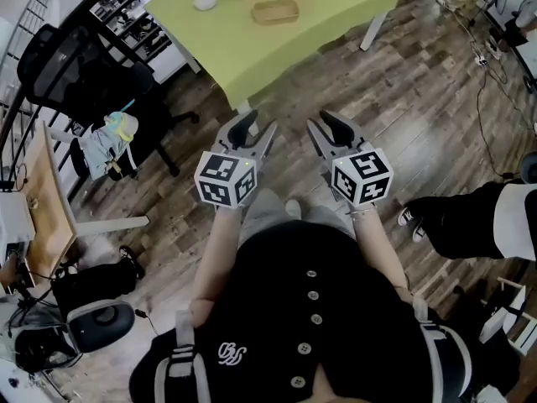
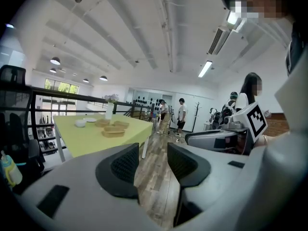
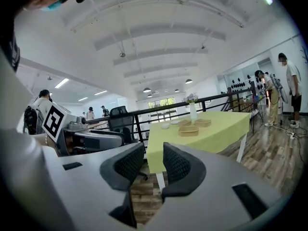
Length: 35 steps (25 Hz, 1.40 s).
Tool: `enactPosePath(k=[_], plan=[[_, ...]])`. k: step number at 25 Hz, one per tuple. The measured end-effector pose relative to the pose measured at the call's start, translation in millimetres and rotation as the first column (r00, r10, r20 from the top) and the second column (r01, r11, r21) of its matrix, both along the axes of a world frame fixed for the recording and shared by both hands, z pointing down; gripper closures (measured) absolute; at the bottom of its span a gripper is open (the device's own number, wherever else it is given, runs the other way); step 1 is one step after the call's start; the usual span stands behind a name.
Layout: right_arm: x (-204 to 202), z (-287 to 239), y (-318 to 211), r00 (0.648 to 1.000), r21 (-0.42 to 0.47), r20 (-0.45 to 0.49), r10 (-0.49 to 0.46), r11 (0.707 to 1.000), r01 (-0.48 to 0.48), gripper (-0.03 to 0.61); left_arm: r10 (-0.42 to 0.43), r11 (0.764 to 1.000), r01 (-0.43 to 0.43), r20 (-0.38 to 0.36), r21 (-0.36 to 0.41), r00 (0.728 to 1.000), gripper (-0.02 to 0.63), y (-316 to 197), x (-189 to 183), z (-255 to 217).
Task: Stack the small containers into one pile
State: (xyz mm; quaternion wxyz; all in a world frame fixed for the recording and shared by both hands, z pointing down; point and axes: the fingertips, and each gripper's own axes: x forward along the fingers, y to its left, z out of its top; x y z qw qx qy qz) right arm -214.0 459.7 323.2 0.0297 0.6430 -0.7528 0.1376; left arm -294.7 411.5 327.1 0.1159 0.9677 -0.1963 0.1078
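In the head view, the left gripper (image 1: 254,133) and right gripper (image 1: 325,128) are held before the body, over the floor (image 1: 419,99). Three containers (image 1: 275,12) lie apart and unstacked on the bench (image 1: 243,53), well away from both.

In the left gripper view, the jaws are seen apart with nothing between them, and the containers are far ahead.

In the right gripper view, the jaws are likewise released and empty.

The containers are judged shallow, stiff and light, possibly wooden. A side wall is best pinched, one jaw inside and one outside.
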Motion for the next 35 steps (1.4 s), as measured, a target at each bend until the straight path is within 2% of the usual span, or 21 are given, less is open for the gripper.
enactPosePath(k=[5,11,18,28,32,35], plan=[[15,15,-23,1.0,-0.032,0.028,0.005,0.999,-0.004,0.459,0.037,0.998,-0.036,0.032,-0.045,0.999,0.433,-19,24,20],[47,27,-57,0.998,-0.059,0.046,0.042,0.998,-0.039,0.46,0.067,0.995,-0.066,0.019,-0.077,0.998,0.433,-67,55,30],[81,34,-153,0.998,-0.084,0.051,0.033,0.996,-0.029,0.459,0.096,0.991,-0.091,0.044,-0.102,0.994,0.433,-155,94,40],[109,17,-291,0.999,-0.073,0.008,0.04,0.997,-0.039,0.459,0.151,0.986,-0.149,0.023,-0.073,0.988,0.433,-281,127,20],[116,20,-318,0.998,-0.093,0.0,0.062,0.994,-0.062,0.459,0.191,0.979,-0.19,0.016,-0.078,0.981,0.433,-307,141,21],[121,31,-324,0.997,-0.124,0.002,0.073,0.99,-0.072,0.459,0.204,0.973,-0.202,0.007,-0.113,0.979,0.433,-317,150,32]])
